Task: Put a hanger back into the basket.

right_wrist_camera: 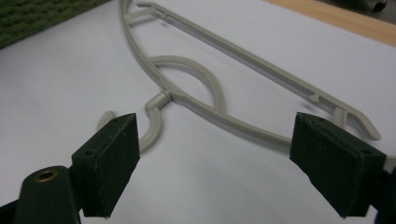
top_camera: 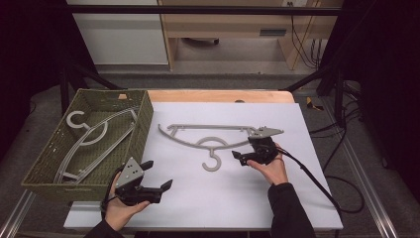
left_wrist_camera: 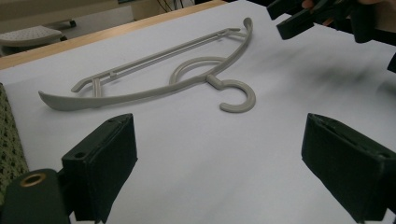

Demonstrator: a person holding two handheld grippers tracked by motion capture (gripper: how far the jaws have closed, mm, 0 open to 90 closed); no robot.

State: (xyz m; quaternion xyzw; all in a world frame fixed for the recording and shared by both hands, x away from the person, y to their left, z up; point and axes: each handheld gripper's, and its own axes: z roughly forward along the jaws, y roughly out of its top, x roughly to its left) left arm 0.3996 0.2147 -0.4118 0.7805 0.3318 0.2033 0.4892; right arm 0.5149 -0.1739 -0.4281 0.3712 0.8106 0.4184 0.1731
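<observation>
A woven green basket (top_camera: pixel 37 171) is seen at the left edge of the table, with grey hangers (top_camera: pixel 94 136) lying inside it. Just beside its near corner, the left gripper (top_camera: pixel 158 174) is held low over the white mat (top_camera: pixel 208 198), its jaws spread wide with nothing between them. Further right, a grey hanger (top_camera: pixel 213 139) is laid flat on the mat, hook toward the person. At its right end, the right gripper (top_camera: pixel 238 157) is held, jaws parted and gripping nothing, the hanger's arm lying beyond them in the right gripper view.
</observation>
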